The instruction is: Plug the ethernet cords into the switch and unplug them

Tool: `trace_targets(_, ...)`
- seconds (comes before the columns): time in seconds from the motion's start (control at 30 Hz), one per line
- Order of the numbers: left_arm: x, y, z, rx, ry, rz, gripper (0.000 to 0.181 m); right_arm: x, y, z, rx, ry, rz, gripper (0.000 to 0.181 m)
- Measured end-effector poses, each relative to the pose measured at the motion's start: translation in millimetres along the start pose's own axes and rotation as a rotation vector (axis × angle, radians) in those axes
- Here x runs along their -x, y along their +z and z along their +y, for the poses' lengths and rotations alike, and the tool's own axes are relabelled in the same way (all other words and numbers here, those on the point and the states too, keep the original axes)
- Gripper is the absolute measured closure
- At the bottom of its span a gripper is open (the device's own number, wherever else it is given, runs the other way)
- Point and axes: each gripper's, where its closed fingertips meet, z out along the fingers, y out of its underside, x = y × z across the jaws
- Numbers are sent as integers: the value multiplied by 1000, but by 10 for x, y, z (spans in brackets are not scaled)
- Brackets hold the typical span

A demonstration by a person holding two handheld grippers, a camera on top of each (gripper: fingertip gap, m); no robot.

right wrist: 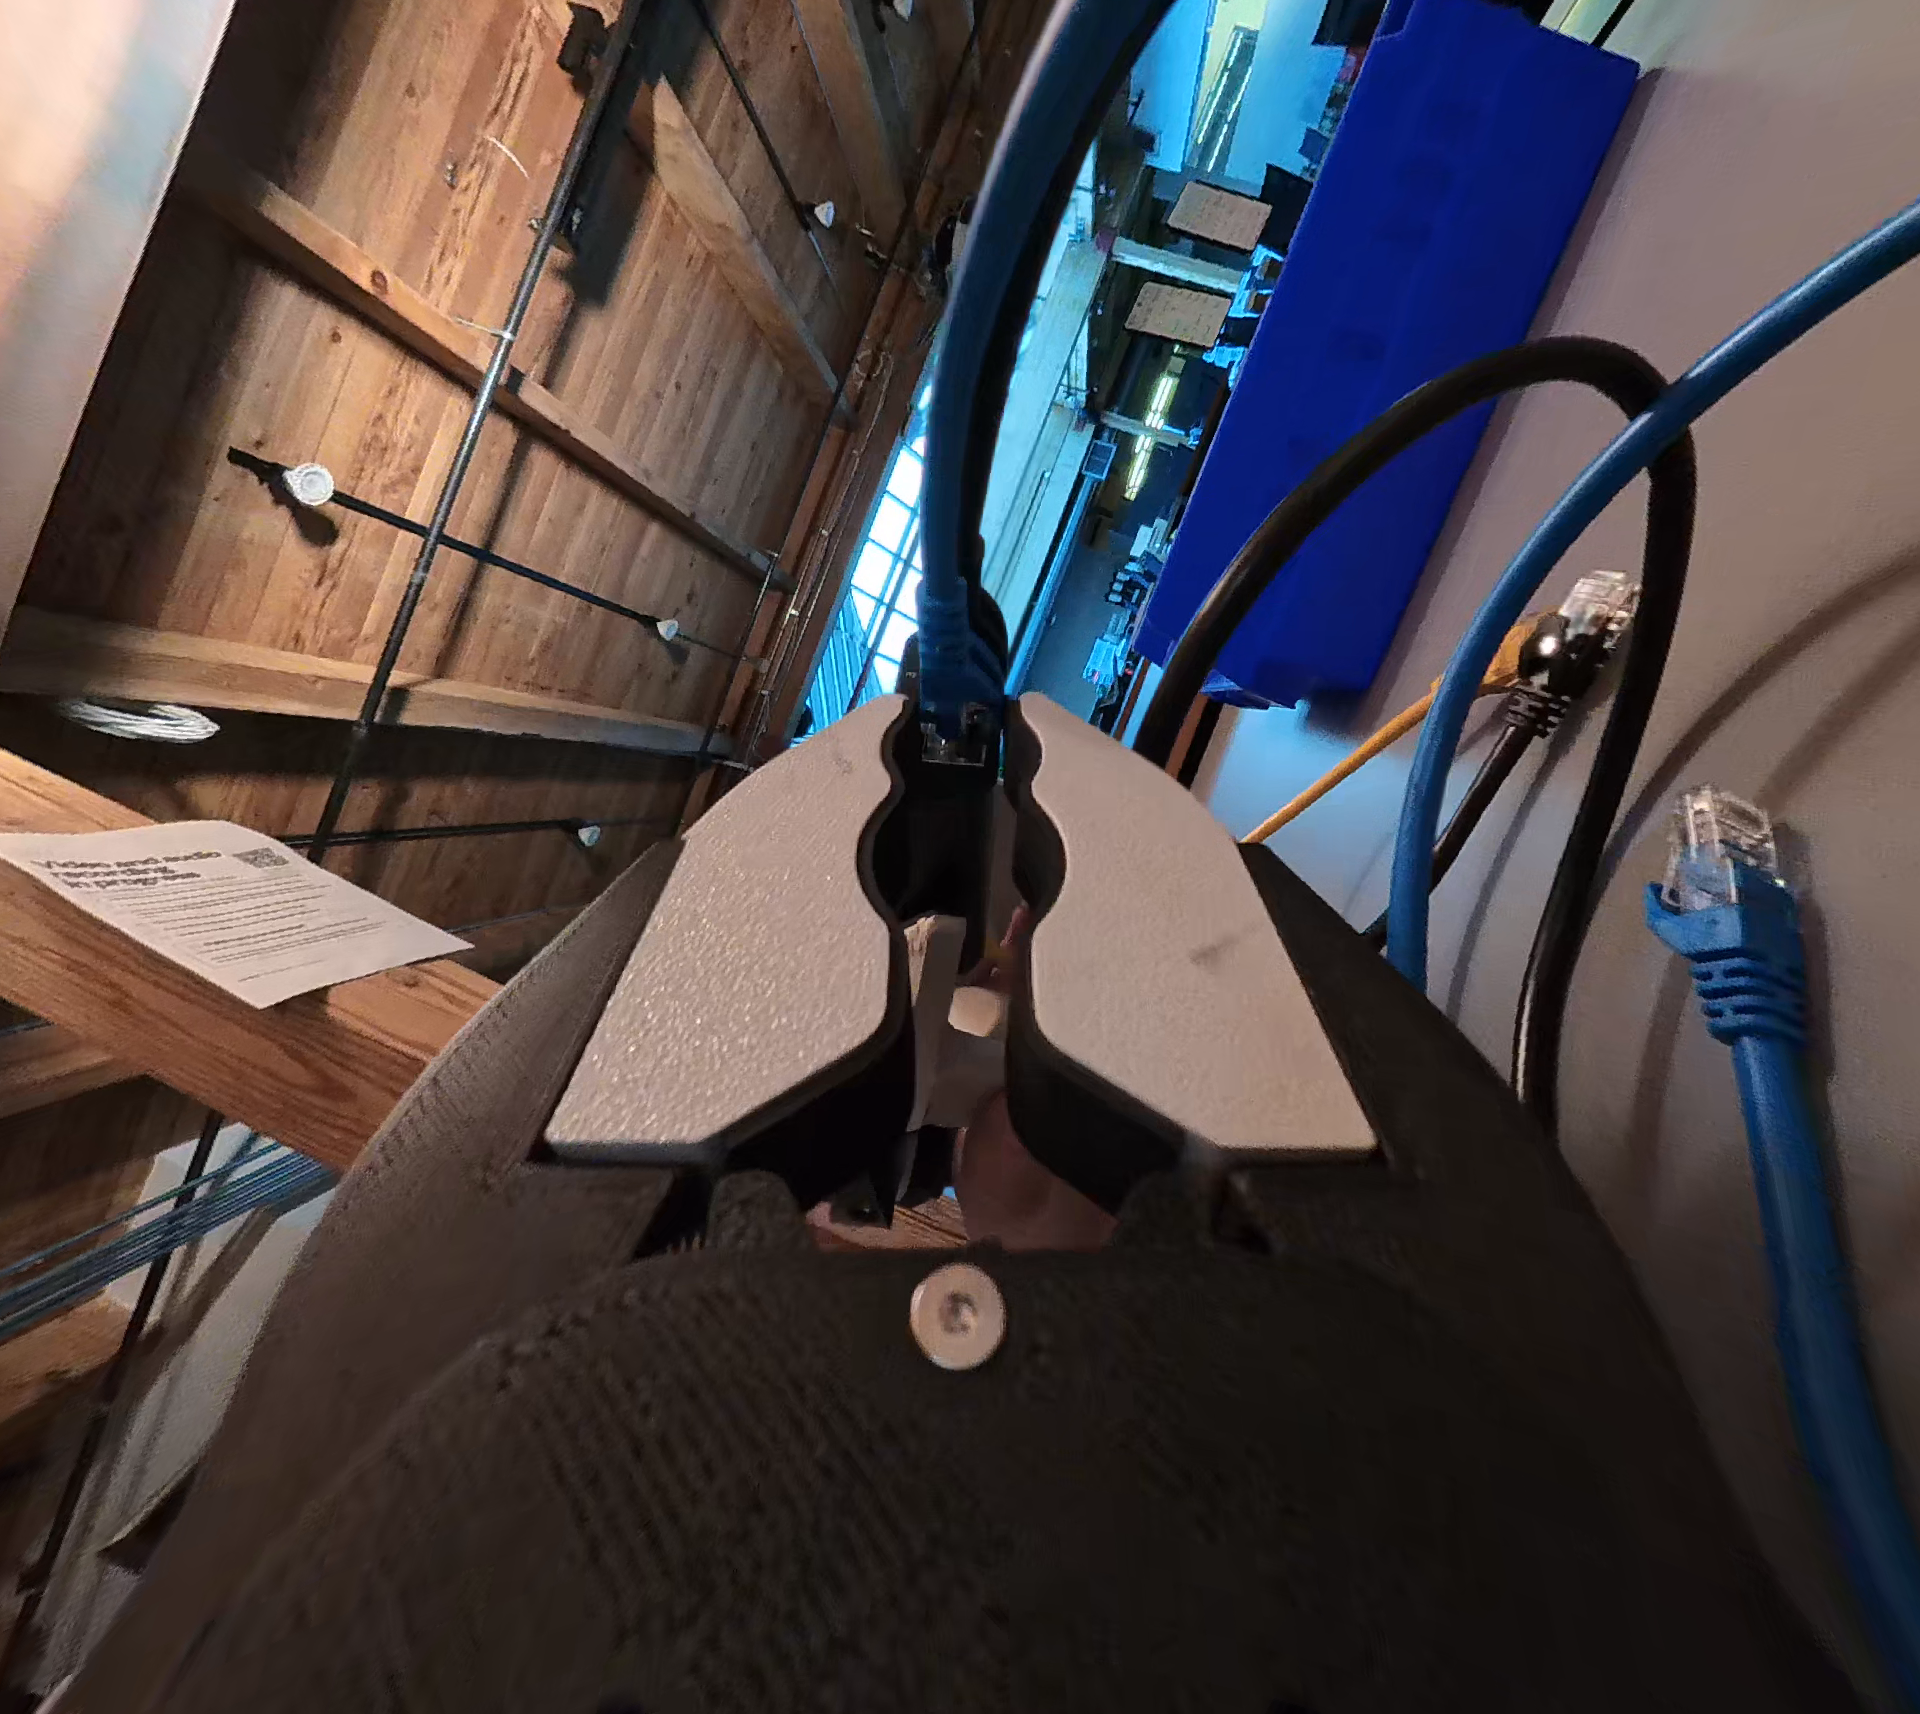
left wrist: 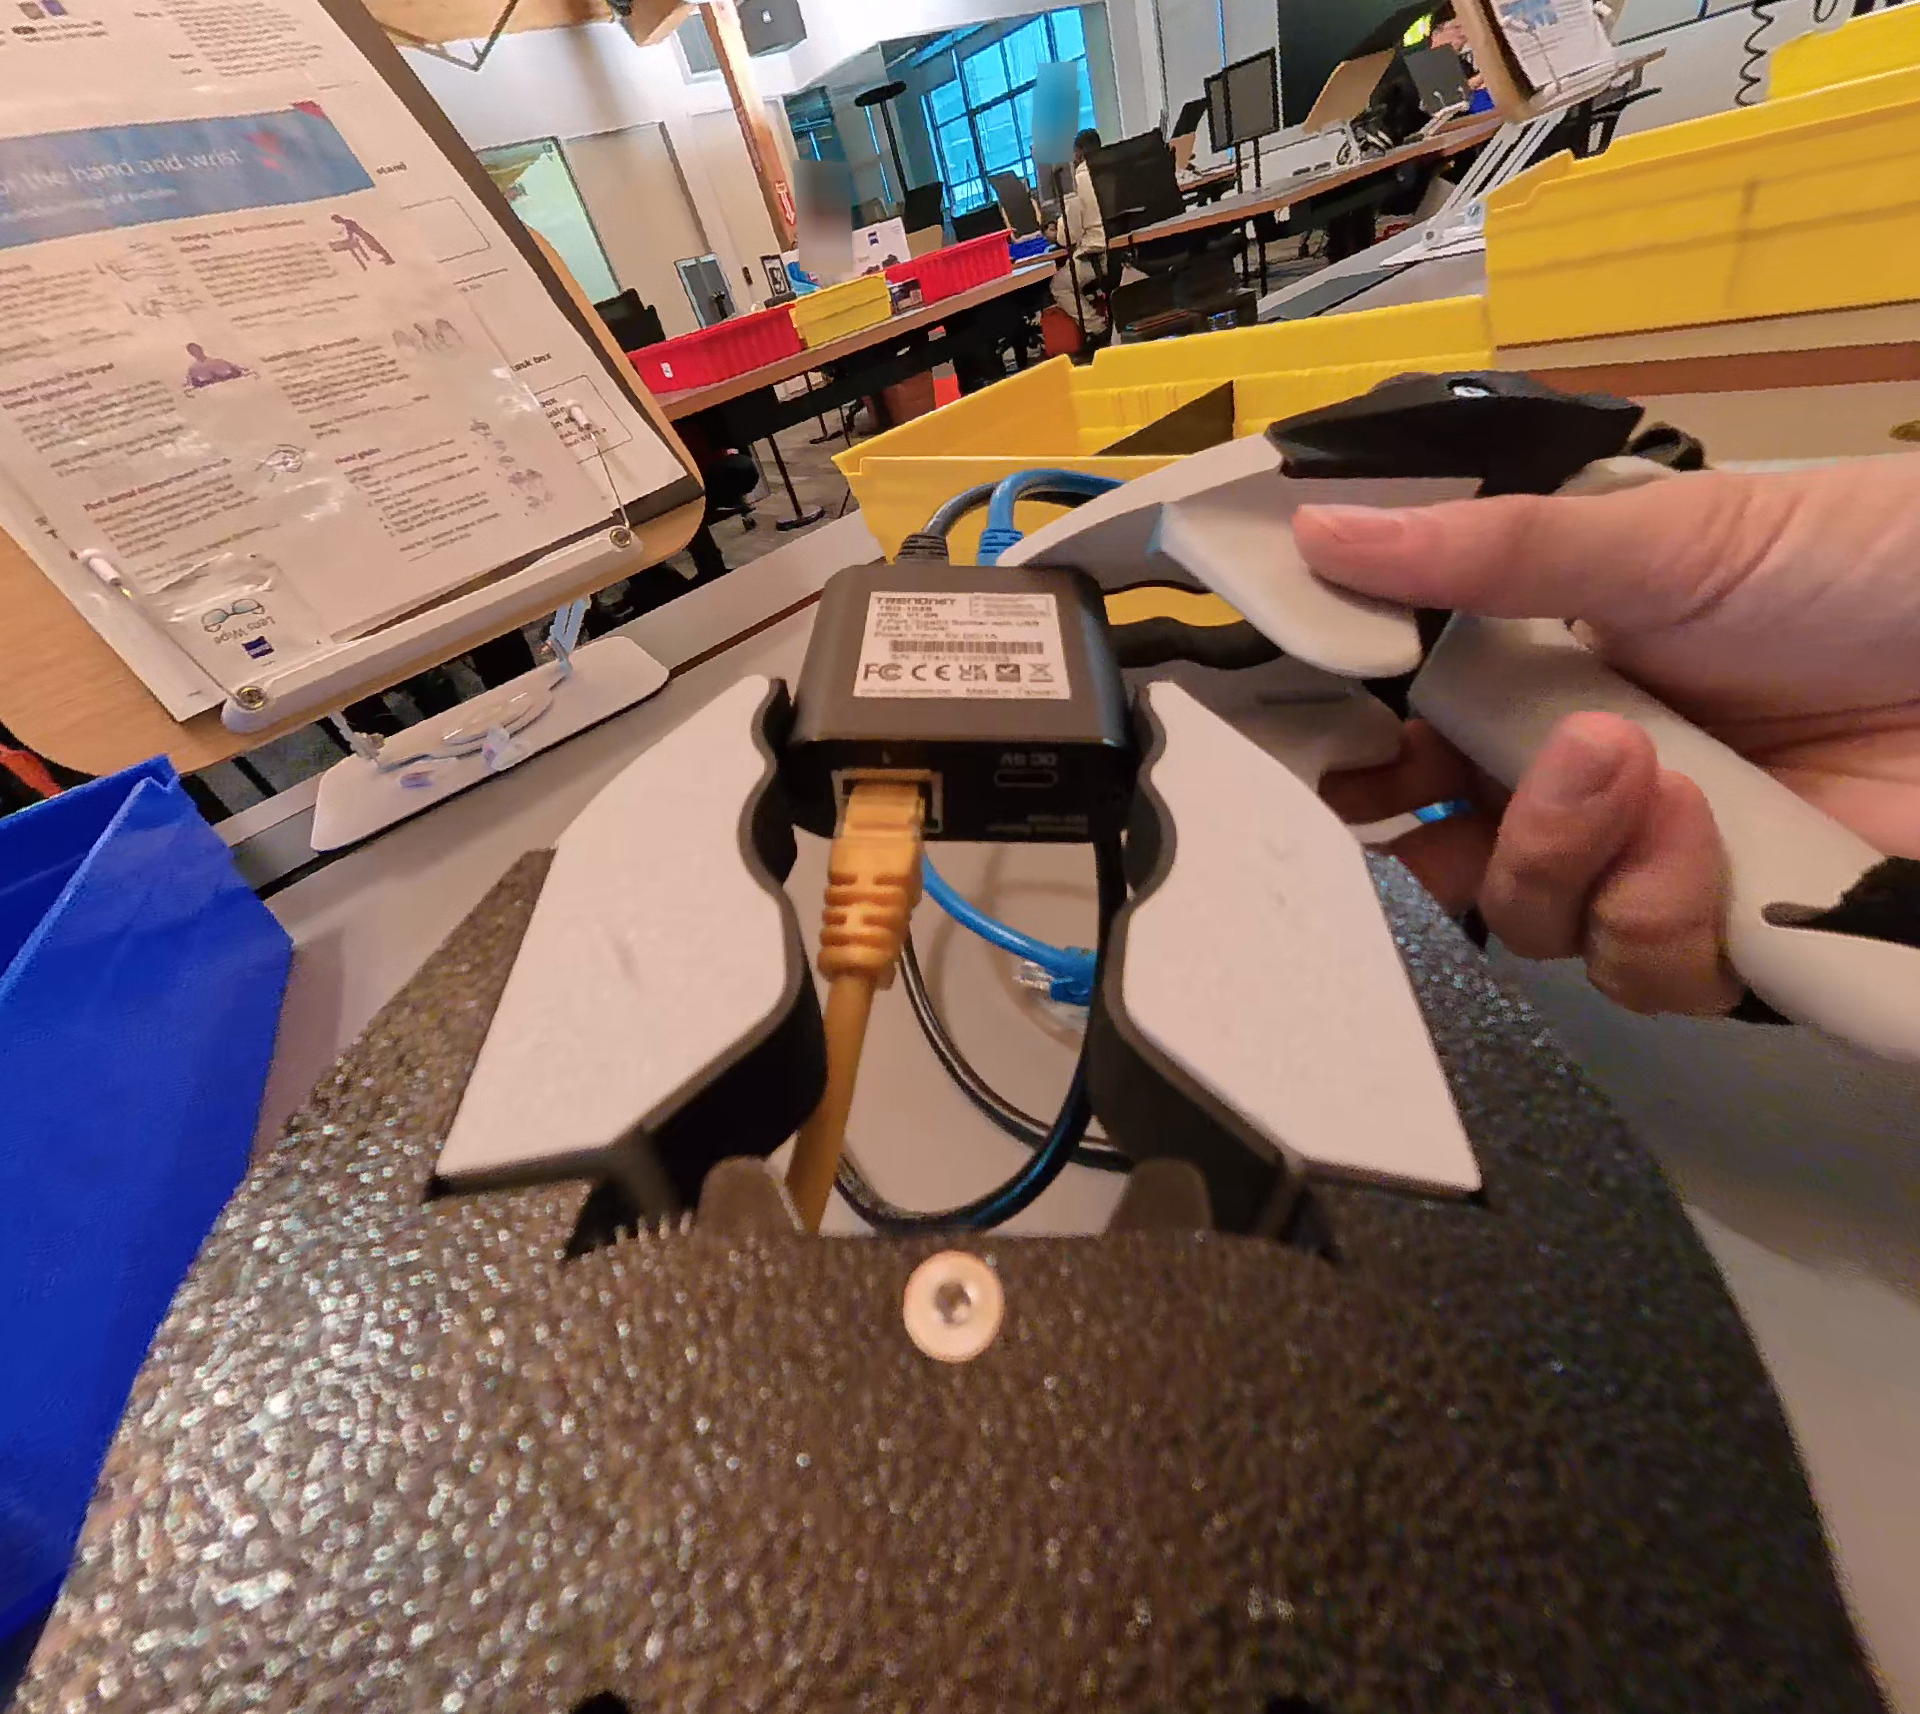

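In the left wrist view my left gripper [left wrist: 956,714] is shut on the black switch [left wrist: 961,636], one finger on each side, holding it label-up above the table. A yellow ethernet cord [left wrist: 868,895] is plugged into the switch's near port. A hand holds my right gripper [left wrist: 1049,537], which reaches in from the right to the switch's far side. In the right wrist view my right gripper [right wrist: 958,724] is shut on the plug of a blue ethernet cord [right wrist: 951,625] seated in a port. The far ports are hidden in the left wrist view.
A loose blue plug [left wrist: 1055,978] lies on the grey table under the switch, also in the right wrist view [right wrist: 1714,854], beside a loose black plug [right wrist: 1574,625]. A blue bin [left wrist: 104,1041] stands left, yellow bins [left wrist: 1039,428] behind, a document stand [left wrist: 260,262] at far left. Left and right tips are no more than a few centimetres apart.
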Motion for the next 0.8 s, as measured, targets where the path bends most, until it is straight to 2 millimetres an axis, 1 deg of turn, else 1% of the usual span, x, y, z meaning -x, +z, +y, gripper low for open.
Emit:
trace_targets(0.13, -9, 4, 20, 9, 22, -7, 120, -19, -11, 0, 4, -14, 9, 168)
trace_targets(0.2, -14, 10, 31, 14, 38, -18, 120, -36, -17, -6, 4, -58, 29, 168)
trace_targets(0.37, -26, 32, 80, 36, 89, -72, 120, -44, -34, -5, 21, -91, 2, 168)
trace_targets(0.57, -11, 54, 131, 57, 82, -115, 120, -48, -25, -16, 46, -181, -20, 169)
trace_targets(0.67, -11, 46, 114, 51, 88, -127, 120, -54, -19, -22, 69, -182, -18, 169)
trace_targets(0.73, -14, 34, 67, 32, 97, -132, 120, -5, -20, -28, 58, -188, -20, 169)
trace_targets(0.8, -4, 21, 25, 25, 106, -143, 120, 24, -6, -27, 45, -120, -32, 169)
